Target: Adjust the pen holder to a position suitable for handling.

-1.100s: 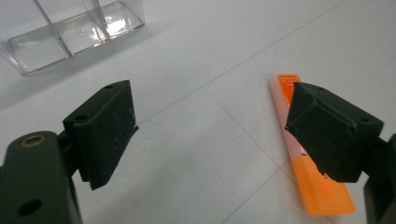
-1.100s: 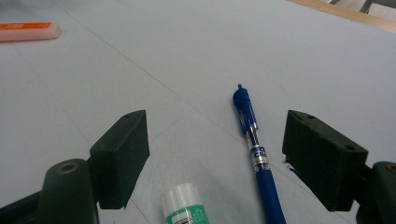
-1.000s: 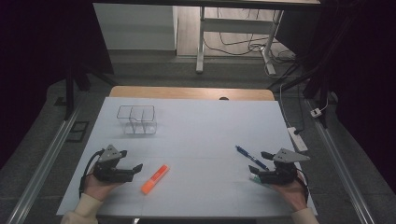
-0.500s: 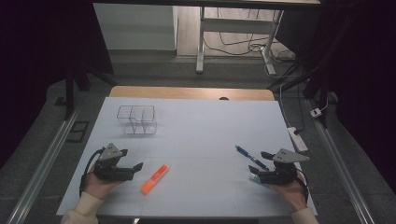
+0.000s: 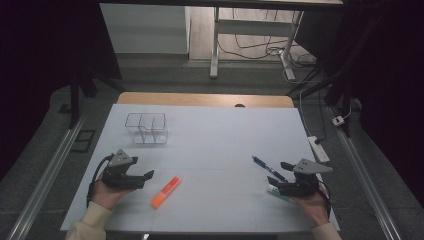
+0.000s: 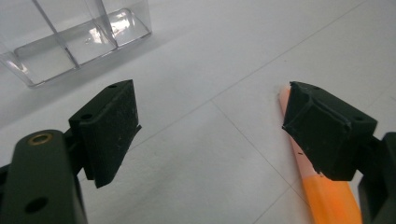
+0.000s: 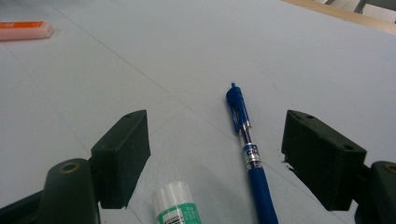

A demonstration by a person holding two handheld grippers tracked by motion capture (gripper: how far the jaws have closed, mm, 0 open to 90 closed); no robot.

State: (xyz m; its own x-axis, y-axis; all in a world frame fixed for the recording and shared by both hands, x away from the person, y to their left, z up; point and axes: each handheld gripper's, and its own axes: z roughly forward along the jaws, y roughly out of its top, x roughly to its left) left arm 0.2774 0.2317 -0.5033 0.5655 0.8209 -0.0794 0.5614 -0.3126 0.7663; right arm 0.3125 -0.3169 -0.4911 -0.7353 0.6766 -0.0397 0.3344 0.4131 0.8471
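A dim room surrounds a white table [image 5: 210, 145], with cables trailing on the floor beyond its far edge. On the table I count one orange highlighter [image 5: 166, 192], one blue pen [image 5: 267, 168], one glue stick [image 7: 177, 205] with a white cap and green label, and one clear plastic organizer [image 5: 146, 128] divided into compartments.

The pen carries a small band of print near its grip, too small to read; the glue stick's label shows green-and-white print I cannot make out either.

The left gripper [image 5: 144, 178] rests low at the near left, held in a hand, its jaws spread wide with nothing between them. The highlighter lies just beside its one jaw, which partly covers the marker's end in the left gripper view [image 6: 322, 196]. The organizer stands farther back on the left, well apart.

The right gripper [image 5: 279, 177] sits at the near right, jaws likewise wide apart and empty. Pen and glue stick lie on the table in the gap ahead of its jaws, untouched, side by side. A white power strip [image 5: 320, 149] lies off the table's right edge.
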